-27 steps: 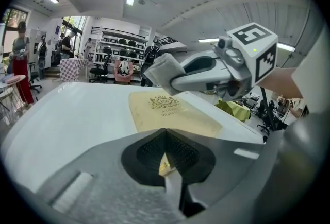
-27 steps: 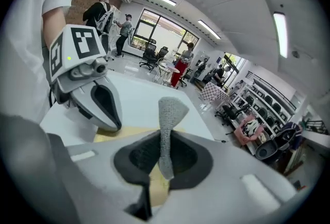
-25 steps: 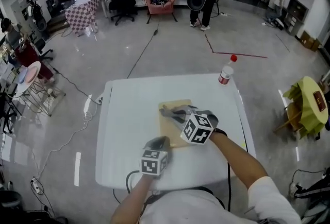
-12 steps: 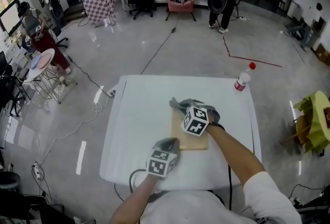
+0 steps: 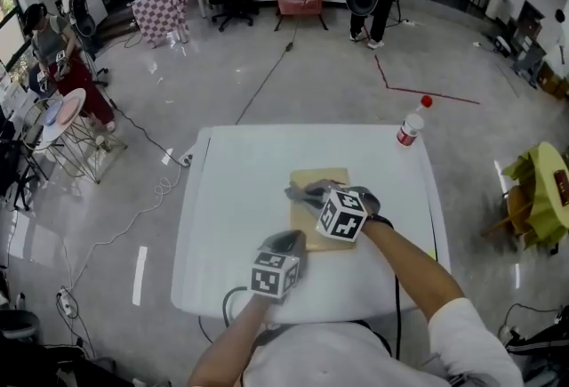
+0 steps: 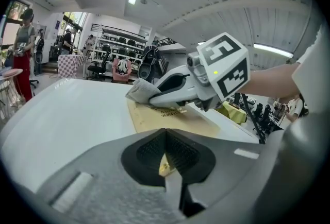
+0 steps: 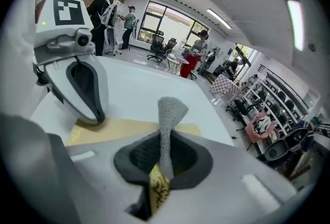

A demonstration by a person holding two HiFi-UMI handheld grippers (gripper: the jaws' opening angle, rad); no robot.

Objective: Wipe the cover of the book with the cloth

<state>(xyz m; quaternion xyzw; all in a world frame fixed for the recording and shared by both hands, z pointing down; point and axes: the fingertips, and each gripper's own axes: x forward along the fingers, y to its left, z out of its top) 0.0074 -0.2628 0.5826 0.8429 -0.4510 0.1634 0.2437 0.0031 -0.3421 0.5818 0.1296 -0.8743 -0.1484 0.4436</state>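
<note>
While tan book (image 5: 317, 180) lay mid-desk (image 5: 236, 198) w/ bare room all round, right tool (image 5: 311, 196) clenched grey cloth (image 5: 296, 191) on cover; left tool (image 5: 286, 241) closed, empty, tip at book's near corner.

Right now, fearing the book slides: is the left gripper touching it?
Touching: the right gripper view shows the left gripper resting on the book, no gap.

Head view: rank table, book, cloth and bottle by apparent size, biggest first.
1. table, by far the largest.
2. book, partly covered.
3 and 4. cloth and bottle look about the same size. Part of the cloth is hidden, so I can't rank one over the other.
</note>
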